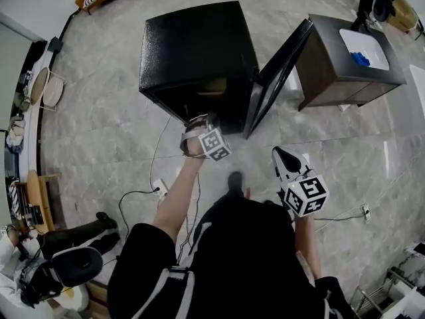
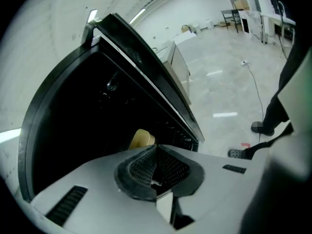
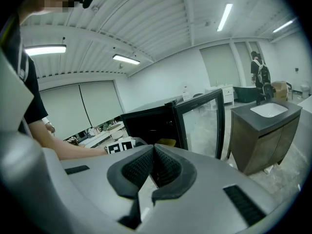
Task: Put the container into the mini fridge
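The black mini fridge (image 1: 192, 52) stands on the floor with its glass door (image 1: 275, 78) swung open to the right. A pale yellow container (image 1: 211, 85) sits inside it, and shows in the left gripper view (image 2: 141, 139) and the right gripper view (image 3: 167, 142). My left gripper (image 1: 199, 121) hovers just in front of the fridge opening; its jaws (image 2: 156, 152) are shut with nothing between them. My right gripper (image 1: 281, 155) hangs lower right, in front of the door's edge, also shut and empty (image 3: 153, 152).
A dark cabinet (image 1: 332, 78) with a white sink basin (image 1: 364, 48) stands right of the door. Cables and a power strip (image 1: 159, 189) lie on the floor at left. A black office chair (image 1: 73, 261) is at lower left. A person (image 3: 258, 77) stands far off.
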A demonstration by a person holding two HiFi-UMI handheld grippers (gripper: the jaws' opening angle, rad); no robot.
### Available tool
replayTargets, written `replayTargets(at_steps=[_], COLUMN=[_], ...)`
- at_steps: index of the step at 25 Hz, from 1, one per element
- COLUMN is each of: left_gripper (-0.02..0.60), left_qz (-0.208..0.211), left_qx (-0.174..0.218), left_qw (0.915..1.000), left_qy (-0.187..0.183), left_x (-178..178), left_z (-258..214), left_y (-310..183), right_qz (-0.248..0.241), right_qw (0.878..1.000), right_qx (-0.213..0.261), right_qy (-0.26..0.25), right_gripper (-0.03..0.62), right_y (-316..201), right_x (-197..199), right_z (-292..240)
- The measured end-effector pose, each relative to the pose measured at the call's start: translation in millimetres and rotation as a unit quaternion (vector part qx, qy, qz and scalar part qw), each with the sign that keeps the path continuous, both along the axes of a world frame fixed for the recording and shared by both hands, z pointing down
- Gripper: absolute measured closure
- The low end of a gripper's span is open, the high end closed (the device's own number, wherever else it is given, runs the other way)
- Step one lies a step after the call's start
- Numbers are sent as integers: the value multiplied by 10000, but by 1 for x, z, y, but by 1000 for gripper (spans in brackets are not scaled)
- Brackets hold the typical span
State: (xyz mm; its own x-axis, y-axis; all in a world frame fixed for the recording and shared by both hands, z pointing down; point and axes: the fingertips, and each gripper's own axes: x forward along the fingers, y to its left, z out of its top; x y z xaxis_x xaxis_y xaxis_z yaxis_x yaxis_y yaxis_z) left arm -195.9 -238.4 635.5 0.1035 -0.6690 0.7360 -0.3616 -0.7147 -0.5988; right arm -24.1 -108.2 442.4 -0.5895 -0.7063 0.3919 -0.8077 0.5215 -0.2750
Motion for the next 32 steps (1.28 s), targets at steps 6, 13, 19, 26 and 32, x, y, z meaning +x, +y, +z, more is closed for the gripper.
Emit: replayTargets(at_steps=[6, 13, 19, 26, 32], left_gripper=[546, 548, 549, 549, 549], left_qz=[-331, -697, -852, -1087, -1035], left_qx=[-1, -12, -72, -121, -494], left_qw=[9965, 9734, 9356, 8946, 8454], left_qy=[772, 2184, 3425, 4333, 5217], left_x=[32, 99, 149, 193, 230], left_z=[-43, -104, -159, -188, -210], left_y=[45, 103, 156, 209, 263], right_qz=[-241, -343, -290, -264, -338], right_qw=[9997, 9994, 9995, 9996, 9990], right_qx=[30, 27, 105, 108, 276], right_qy=[95, -15, -47, -92, -6], right_gripper=[576, 576, 576, 576, 576], right_y=[14, 40, 67, 108, 146], right_x=[24, 69, 106, 145, 170], right_z=[1, 0, -6, -3, -11])
